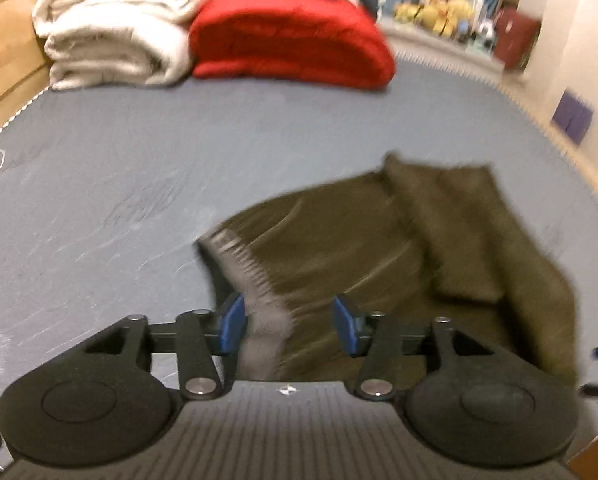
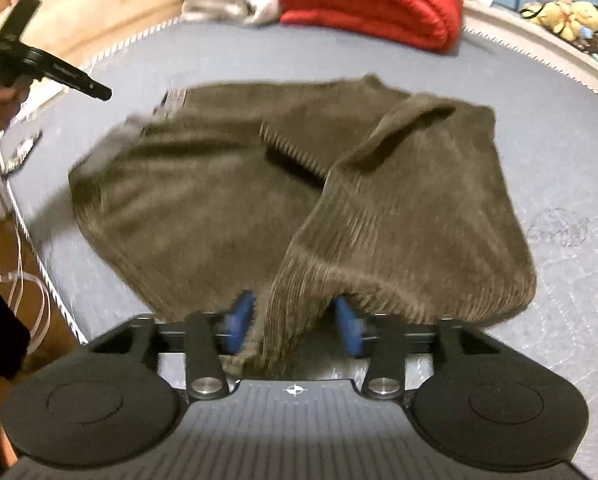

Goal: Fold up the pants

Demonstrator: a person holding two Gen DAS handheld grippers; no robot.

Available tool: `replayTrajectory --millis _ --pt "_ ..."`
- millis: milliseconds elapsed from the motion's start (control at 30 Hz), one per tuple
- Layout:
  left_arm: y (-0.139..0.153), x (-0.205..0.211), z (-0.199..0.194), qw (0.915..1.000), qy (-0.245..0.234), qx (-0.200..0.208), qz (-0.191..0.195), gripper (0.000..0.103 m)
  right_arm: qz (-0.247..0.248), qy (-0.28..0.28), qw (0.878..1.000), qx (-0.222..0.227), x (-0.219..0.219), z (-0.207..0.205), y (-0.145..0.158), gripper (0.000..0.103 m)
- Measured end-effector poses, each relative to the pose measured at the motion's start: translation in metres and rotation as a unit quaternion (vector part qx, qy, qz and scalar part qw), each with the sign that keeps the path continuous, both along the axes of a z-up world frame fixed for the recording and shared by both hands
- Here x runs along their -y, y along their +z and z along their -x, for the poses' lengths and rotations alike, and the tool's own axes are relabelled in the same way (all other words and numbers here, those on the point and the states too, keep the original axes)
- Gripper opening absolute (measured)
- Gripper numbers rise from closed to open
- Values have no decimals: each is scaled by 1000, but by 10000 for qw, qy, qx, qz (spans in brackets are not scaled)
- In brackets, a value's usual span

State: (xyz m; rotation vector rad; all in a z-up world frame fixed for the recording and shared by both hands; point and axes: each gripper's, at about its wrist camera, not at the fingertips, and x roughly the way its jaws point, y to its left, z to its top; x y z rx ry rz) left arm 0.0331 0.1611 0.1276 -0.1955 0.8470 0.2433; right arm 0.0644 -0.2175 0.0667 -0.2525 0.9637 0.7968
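blue pads of the left gripper (image 1: 289, 324) stand spread, a pale waistband fold loose between them, unpinched; the right gripper (image 2: 295, 326) gapes likewise over a corduroy hem, seemingly let go so the fold can settle. the one pair of olive pants (image 2: 227, 184) lies roughly folded mid-mattress (image 1: 99, 168), nearer its near edge, one leg doubled over the body. toward the far edge sit one red blanket (image 1: 291, 40) and one cream blanket (image 1: 115, 32), well apart from the pants. two grippers, one garment
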Motion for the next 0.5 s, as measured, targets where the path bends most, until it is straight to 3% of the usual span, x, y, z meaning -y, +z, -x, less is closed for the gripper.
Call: replayTrajectory --millis 100,167,267,467,500 --pt "23 31 -9 9991 -214 350 -92 66 -234 -141 9995 134 3 -9 11 64" --pt "24 51 -12 9975 -404 532 -210 73 -440 -371 9982 185 7 -20 15 69" --pt "-3 68 -30 9956 -640 656 -180 73 -536 -961 9932 379 5 -37 12 86" --pt "-71 85 -51 9903 -996 874 -409 73 18 -1504 9858 750 -32 -63 -34 85" --pt "-80 92 -57 9927 -960 531 -493 72 1 -1585 9837 846 -38 -68 -40 85"
